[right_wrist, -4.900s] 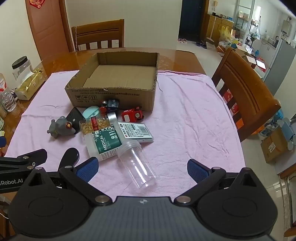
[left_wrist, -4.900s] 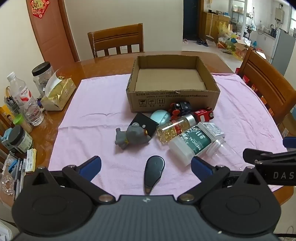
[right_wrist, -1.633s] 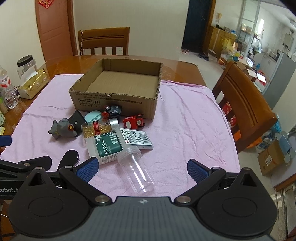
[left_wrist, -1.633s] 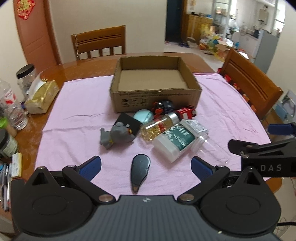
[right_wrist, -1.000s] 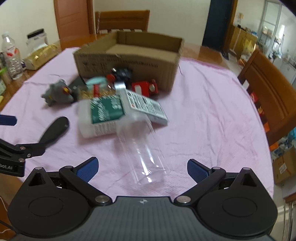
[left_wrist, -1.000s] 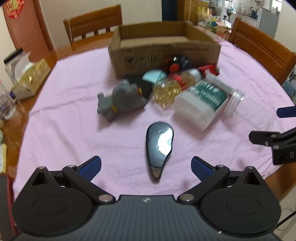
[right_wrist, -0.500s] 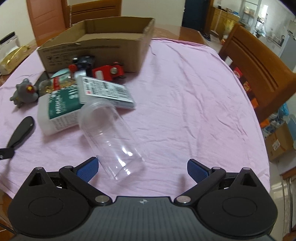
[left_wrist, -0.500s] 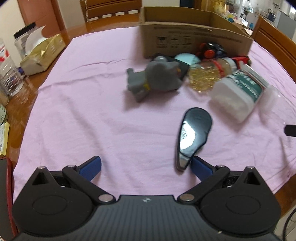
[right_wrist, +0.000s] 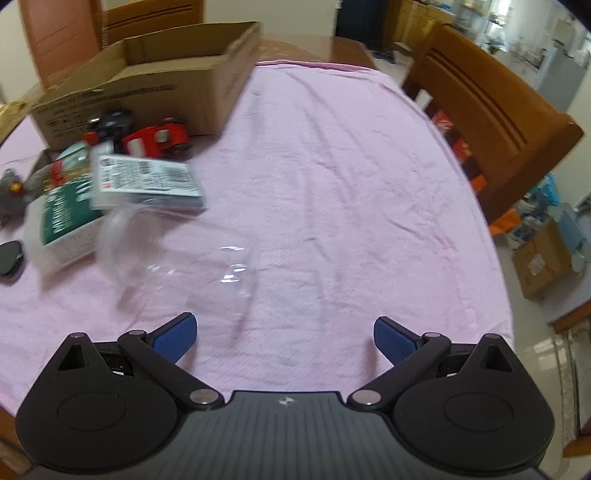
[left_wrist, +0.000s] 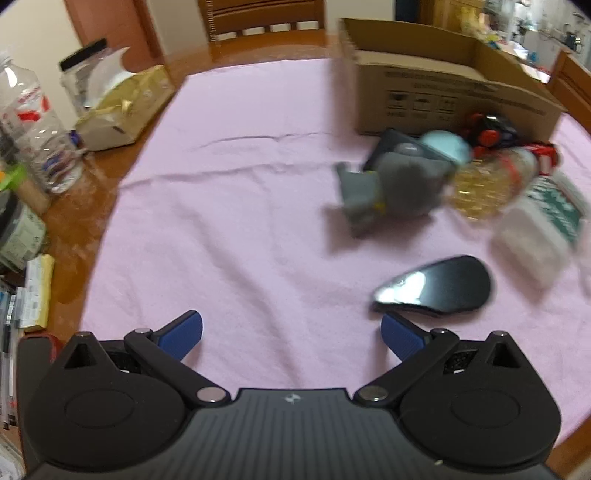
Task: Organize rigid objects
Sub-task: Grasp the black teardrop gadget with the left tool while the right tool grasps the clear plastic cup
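Observation:
An open cardboard box [left_wrist: 443,92] stands on a pink cloth; it also shows in the right wrist view [right_wrist: 155,85]. In front of it lie a grey toy animal [left_wrist: 391,188], a bottle of yellow capsules [left_wrist: 484,184], a white and green medical tub [left_wrist: 543,221], red toy cars [right_wrist: 159,140], a flat labelled packet [right_wrist: 147,177] and a clear plastic jar [right_wrist: 173,251]. A black teardrop-shaped object [left_wrist: 439,291] lies just ahead of my left gripper's right finger. My left gripper [left_wrist: 291,336] is open and empty. My right gripper [right_wrist: 284,336] is open, low over the cloth, with the clear jar just ahead of its left finger.
At the table's left edge stand a water bottle [left_wrist: 29,125], a gold tissue pack [left_wrist: 122,107], jars and small items. Wooden chairs stand behind the table [left_wrist: 266,18] and at its right [right_wrist: 487,96]. A floor box [right_wrist: 543,258] lies beyond the right edge.
Both grippers have dropped lower and closer to the cloth. The left view has swung left, so the black object now lies at its right finger. The right gripper has neared the clear jar.

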`<state>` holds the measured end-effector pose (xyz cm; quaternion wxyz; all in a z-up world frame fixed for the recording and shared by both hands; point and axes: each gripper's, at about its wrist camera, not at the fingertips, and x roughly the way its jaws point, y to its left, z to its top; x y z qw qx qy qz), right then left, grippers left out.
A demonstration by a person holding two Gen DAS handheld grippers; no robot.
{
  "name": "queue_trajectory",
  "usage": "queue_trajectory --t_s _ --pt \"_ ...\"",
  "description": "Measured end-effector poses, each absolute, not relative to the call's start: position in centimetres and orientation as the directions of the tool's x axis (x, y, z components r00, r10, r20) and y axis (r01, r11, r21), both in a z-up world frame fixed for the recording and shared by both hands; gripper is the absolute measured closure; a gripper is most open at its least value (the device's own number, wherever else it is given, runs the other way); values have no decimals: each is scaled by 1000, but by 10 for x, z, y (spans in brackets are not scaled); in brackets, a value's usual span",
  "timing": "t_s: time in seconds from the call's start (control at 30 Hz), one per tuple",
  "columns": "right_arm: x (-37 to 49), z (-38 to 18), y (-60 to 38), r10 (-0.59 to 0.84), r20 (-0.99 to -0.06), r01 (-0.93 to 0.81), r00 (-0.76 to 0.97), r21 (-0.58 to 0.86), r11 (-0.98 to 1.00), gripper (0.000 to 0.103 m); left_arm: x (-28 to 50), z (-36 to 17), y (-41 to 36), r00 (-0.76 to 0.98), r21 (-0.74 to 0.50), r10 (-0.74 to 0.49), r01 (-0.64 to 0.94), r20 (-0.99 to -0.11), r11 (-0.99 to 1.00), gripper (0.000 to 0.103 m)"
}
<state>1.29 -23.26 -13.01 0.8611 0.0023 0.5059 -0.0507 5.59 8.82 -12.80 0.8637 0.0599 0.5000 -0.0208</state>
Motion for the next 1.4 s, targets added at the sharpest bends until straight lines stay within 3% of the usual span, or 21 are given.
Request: queue_trajectory --t_s 0.23,1.07,1.4 --pt "10 -130 -204 39 -866 -25 499 30 999 0 41 -128 52 465 -38 -122 187 -877 982 1" --pt "8 -143 -193 29 -846 -86 533 -20 996 0 61 -140 14 524 -7 -37 58 -851 998 1" --pt "31 -123 -192 64 -856 -29 513 57 998 0 65 -140 17 530 -5 -44 75 -847 997 6"
